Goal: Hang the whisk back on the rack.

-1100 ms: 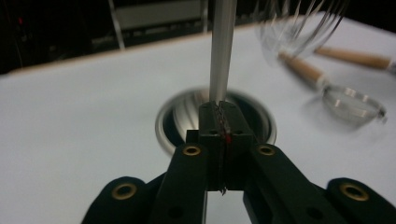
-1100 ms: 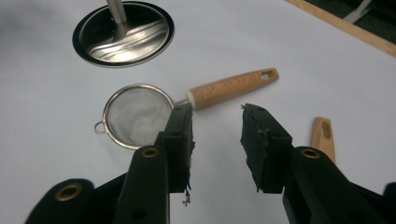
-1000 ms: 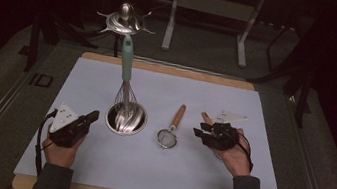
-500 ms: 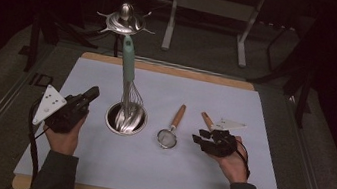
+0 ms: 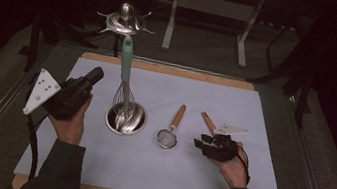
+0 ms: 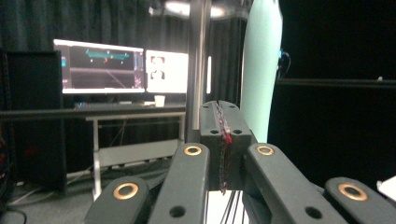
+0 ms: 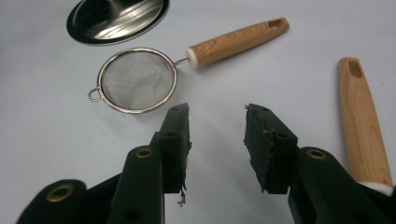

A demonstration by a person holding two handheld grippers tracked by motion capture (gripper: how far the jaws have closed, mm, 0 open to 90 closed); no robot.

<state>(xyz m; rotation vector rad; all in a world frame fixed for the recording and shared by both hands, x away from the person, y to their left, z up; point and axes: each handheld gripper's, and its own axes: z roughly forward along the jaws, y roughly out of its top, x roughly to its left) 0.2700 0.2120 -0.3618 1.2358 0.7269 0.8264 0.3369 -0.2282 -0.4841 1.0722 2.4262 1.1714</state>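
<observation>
A whisk with a teal handle (image 5: 126, 63) stands in a steel bowl (image 5: 126, 118) on the white mat. Its handle (image 6: 261, 65) rises just right of my left gripper (image 6: 222, 106), whose jaws are pressed together with nothing in them. In the high view the left gripper (image 5: 95, 74) is lifted off the mat, left of the whisk. A small mesh strainer (image 5: 167, 138) with a wooden handle lies right of the bowl. My right gripper (image 5: 202, 144) hovers low beside it. Its jaws have just been opening and stand apart over bare mat (image 7: 217, 122), short of the strainer (image 7: 137, 80).
A second wooden handle (image 7: 364, 121) lies to the right of the right jaws, with the bowl's rim (image 7: 116, 18) at the top left. A metal stand (image 5: 124, 19) rises behind the mat (image 5: 184, 178). Lit monitors (image 6: 121, 65) sit on a desk far beyond.
The left gripper has risen off the mat and tipped its jaws up toward the whisk handle. The right hand has sunk a little and its jaws have spread wider.
</observation>
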